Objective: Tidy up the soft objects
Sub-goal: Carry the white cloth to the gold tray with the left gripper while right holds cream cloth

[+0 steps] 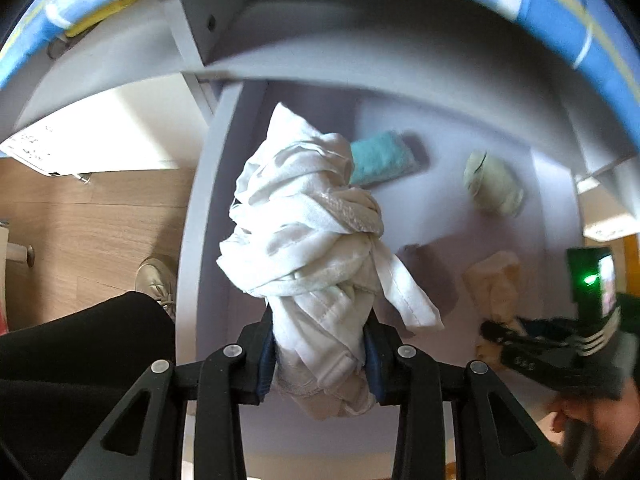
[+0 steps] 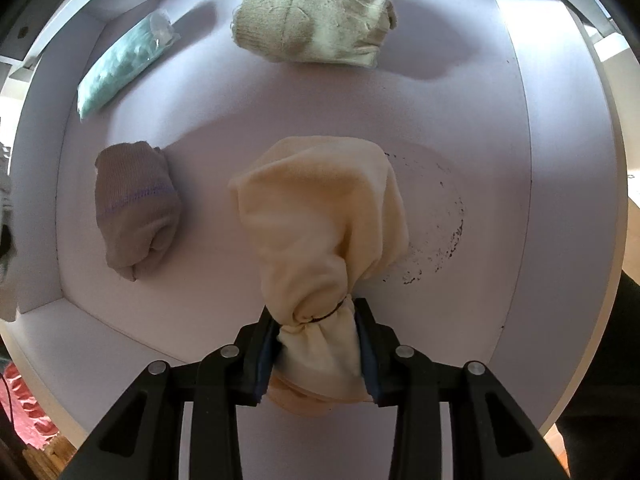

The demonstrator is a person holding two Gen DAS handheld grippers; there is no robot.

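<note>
Because both bundles hang over the white drawer point(image 2: 516, 128), each looks ready for sorting: left hand-held gripper point(image 1: 320, 356) clenched on the white cloth point(image 1: 308, 240), held high; right hand-held gripper point(image 2: 318, 354) clenched on the cream cloth's point(image 2: 320, 208) tied neck, low among rolled socks point(image 2: 136, 208).

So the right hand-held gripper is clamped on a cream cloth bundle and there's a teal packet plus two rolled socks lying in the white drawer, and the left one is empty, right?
Not quite: the left hand-held gripper is not empty. The left wrist view shows it shut on a white knotted cloth. The rest stands: the right hand-held gripper clamps the cream cloth bundle.
</note>
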